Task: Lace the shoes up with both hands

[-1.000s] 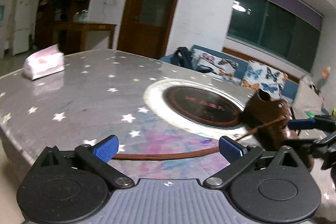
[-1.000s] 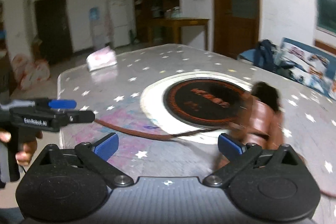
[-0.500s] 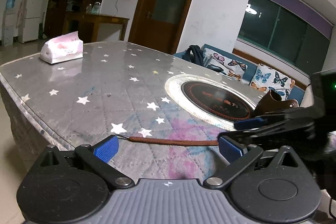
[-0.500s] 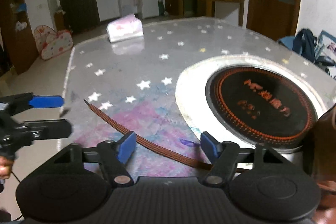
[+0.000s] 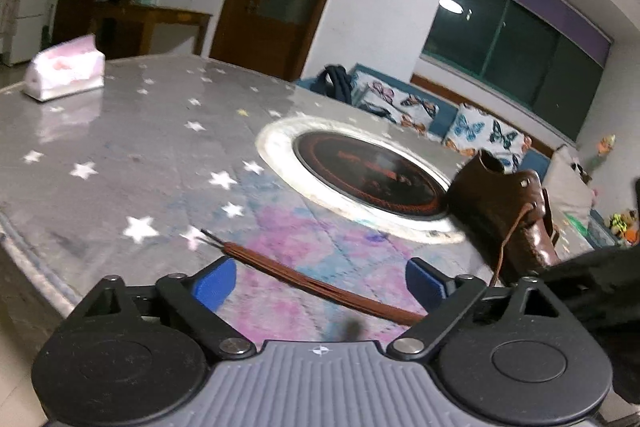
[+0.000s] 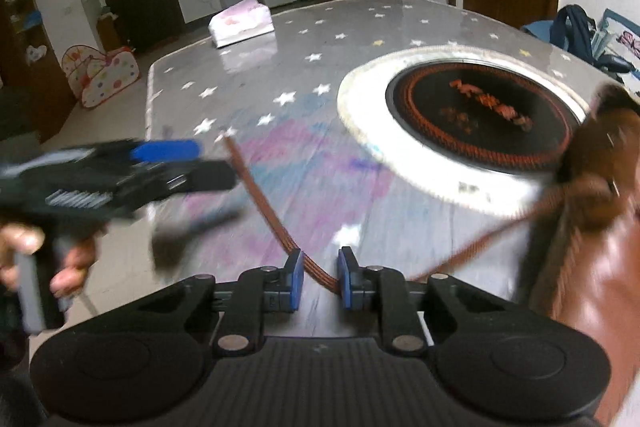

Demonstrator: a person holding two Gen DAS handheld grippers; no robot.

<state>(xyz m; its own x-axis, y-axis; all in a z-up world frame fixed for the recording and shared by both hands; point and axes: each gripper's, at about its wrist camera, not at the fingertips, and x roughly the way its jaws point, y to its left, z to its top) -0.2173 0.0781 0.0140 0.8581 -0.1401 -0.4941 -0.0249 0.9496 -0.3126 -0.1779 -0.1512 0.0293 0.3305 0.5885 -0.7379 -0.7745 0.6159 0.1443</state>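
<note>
Star-patterned bench carries a brown shoe at its right, lacing barely begun: right gripper narrows around the loose lace, left gripper wide, empty.

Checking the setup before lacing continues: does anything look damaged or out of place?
The lace tip looks frayed, with bare strands sticking out, though blur makes this uncertain. The lace trails loose across the table from the boot. Nothing else stands out.
</note>
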